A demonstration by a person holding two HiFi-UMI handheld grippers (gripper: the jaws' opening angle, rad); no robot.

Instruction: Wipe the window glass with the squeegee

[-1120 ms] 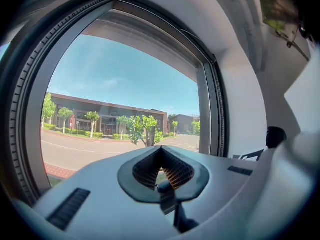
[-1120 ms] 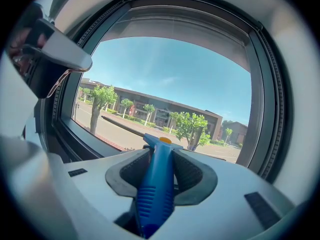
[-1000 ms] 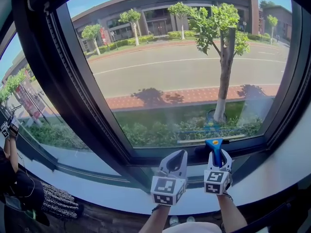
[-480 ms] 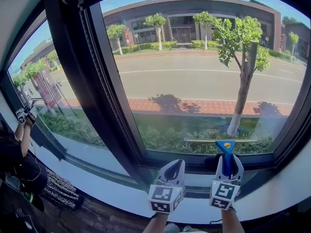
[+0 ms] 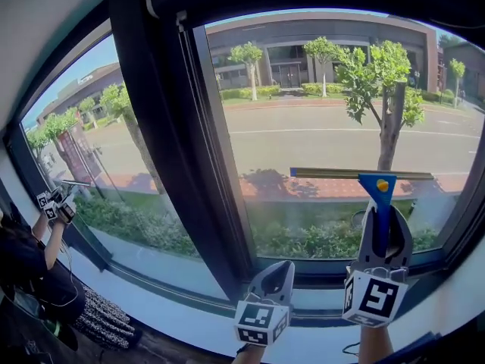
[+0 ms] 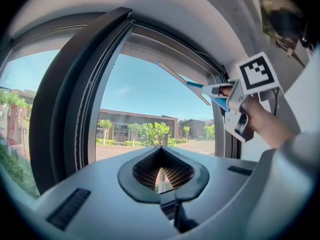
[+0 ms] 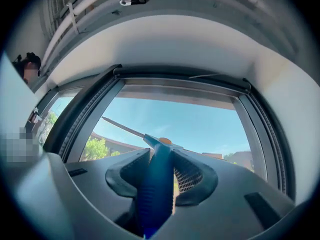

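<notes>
The squeegee (image 5: 377, 200) has a blue handle and a long thin blade (image 5: 355, 174) lying level against the window glass (image 5: 303, 120), about halfway up the pane. My right gripper (image 5: 384, 235) is shut on the handle, held up below the blade. In the right gripper view the blue handle (image 7: 156, 184) fills the gap between the jaws of the right gripper (image 7: 162, 170), and the blade (image 7: 122, 127) runs off to the left. My left gripper (image 5: 275, 277) hangs lower, near the sill, shut and empty. The left gripper view shows the squeegee (image 6: 192, 85) up to the right.
A thick dark frame post (image 5: 163, 165) divides this pane from the one on the left. A white sill (image 5: 170, 290) runs below the glass. A person (image 5: 26, 260) stands at far left, holding grippers up to that other pane.
My right gripper has lifted the squeegee from the bottom edge of the glass to about mid-height. The left gripper stayed low. The head view has swung left and up.
</notes>
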